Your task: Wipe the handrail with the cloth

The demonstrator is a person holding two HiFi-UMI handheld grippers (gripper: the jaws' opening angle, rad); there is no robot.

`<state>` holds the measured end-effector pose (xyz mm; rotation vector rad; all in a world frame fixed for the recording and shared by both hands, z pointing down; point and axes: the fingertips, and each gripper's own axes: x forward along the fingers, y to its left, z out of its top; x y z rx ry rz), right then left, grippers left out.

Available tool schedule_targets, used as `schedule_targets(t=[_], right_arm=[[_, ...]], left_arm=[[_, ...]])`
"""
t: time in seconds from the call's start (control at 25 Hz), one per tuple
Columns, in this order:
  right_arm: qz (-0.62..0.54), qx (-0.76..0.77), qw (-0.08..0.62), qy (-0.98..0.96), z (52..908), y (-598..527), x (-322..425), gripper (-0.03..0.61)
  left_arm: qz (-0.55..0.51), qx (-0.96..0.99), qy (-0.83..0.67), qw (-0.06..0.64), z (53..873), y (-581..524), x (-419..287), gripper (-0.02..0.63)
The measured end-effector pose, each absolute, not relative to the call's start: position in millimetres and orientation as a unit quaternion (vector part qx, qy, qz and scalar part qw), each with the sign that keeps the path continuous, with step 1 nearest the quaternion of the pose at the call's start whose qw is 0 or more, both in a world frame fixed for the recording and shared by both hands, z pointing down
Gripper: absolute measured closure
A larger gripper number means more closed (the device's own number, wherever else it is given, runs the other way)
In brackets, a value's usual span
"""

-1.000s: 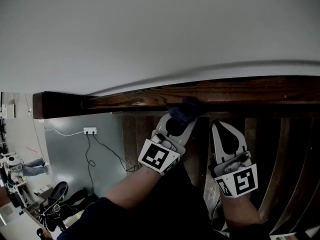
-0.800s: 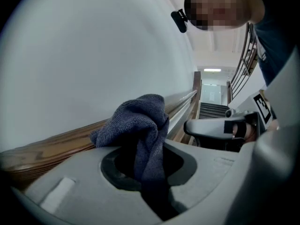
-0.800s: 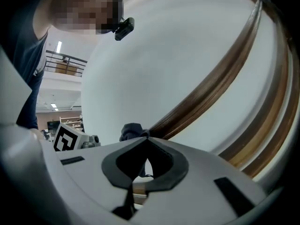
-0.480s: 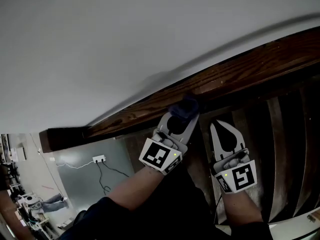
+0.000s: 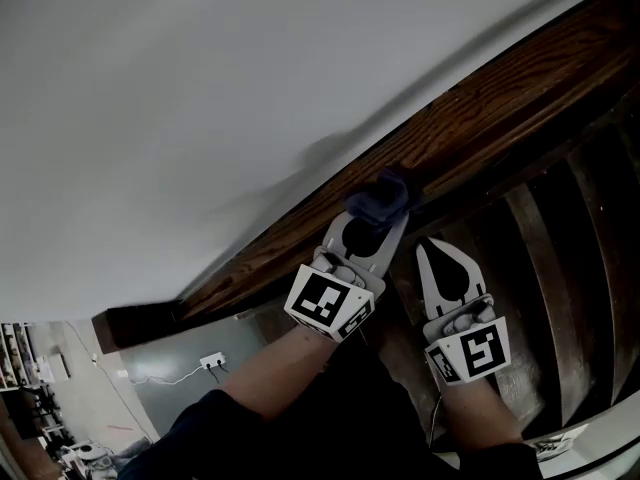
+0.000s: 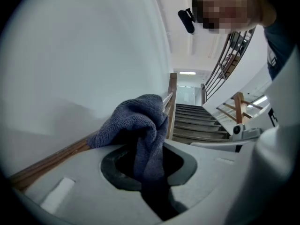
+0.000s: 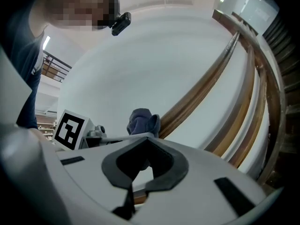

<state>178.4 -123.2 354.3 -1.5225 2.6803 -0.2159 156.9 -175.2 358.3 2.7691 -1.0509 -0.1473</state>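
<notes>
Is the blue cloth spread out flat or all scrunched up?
Scrunched up. The cloth bulges in a folded lump, pinched between the jaws of the left gripper, against the wooden handrail.

Indoor stairwell: wooden handrail [image 5: 470, 118], steps [image 6: 193, 122], white wall [image 5: 200, 78]

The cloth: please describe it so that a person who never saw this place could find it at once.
Follow the dark brown wooden handrail that runs along the white wall. Midway along it, the left gripper holds a bunched blue-grey cloth on the rail. It is the only soft, blue thing; the right gripper beside it holds nothing.
</notes>
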Motion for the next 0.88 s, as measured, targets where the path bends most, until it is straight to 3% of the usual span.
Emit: schedule_targets(t=[0.88], right_arm=[[-0.024, -0.571, 0.051, 0.819, 275.8, -124.8, 269.6, 0.569]], left_arm=[[-0.066, 0.95, -0.29, 0.091, 284.0, -200.2, 253.6, 0.535]])
